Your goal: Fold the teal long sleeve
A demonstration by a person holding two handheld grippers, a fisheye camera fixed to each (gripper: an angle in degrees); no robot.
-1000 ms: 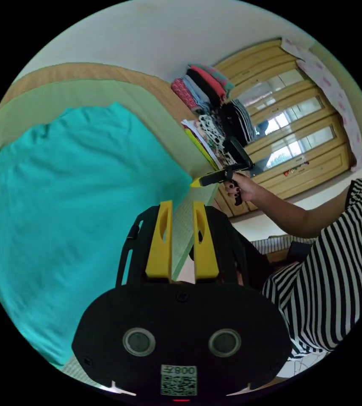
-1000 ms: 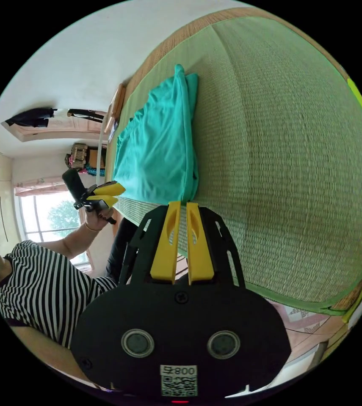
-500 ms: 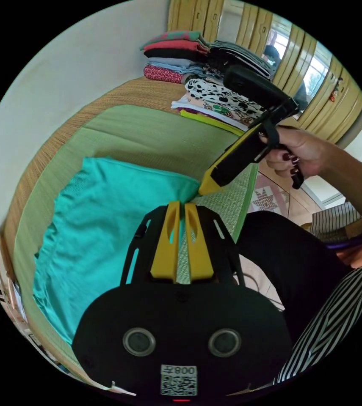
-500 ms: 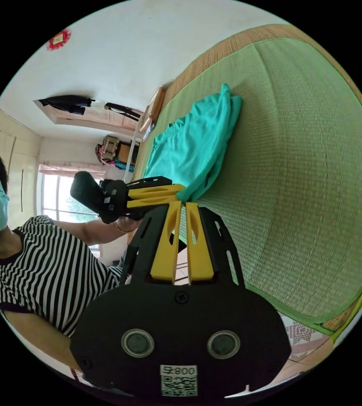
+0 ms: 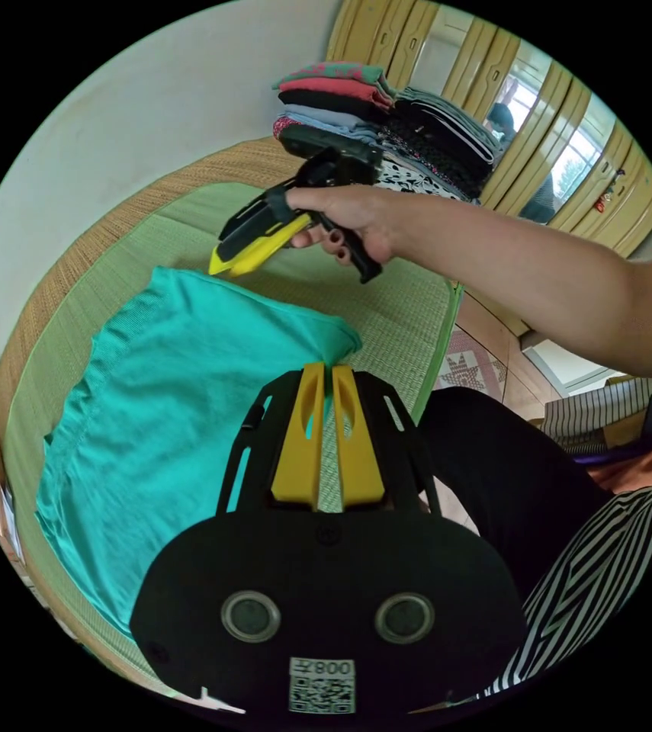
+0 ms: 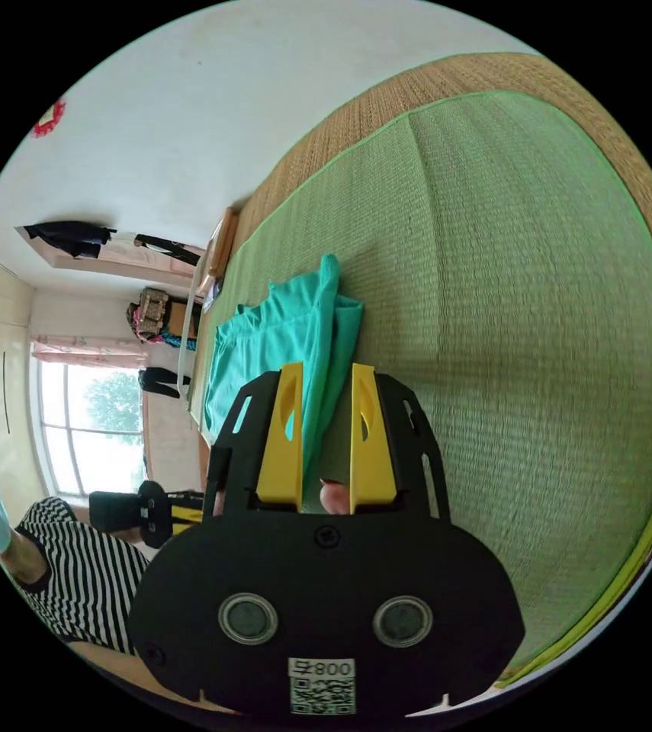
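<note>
I'm pinching the shirt (image 5: 188,396) corner in the left claw (image 5: 324,371); right claw (image 6: 324,371) is hanging open over soft, floppy cloth.

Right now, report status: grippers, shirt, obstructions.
Left gripper shut on teal shirt corner. Right gripper open, jaws straddling the far folded edge. Shirt on green mat. Nothing in the way.

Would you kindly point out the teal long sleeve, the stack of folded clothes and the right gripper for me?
teal long sleeve (image 5: 188,396): left gripper view, the flat middle of the fabric.
stack of folded clothes (image 5: 356,99): left gripper view, the upper folded layers.
right gripper (image 5: 223,267): left gripper view, between its yellow tips.
</note>
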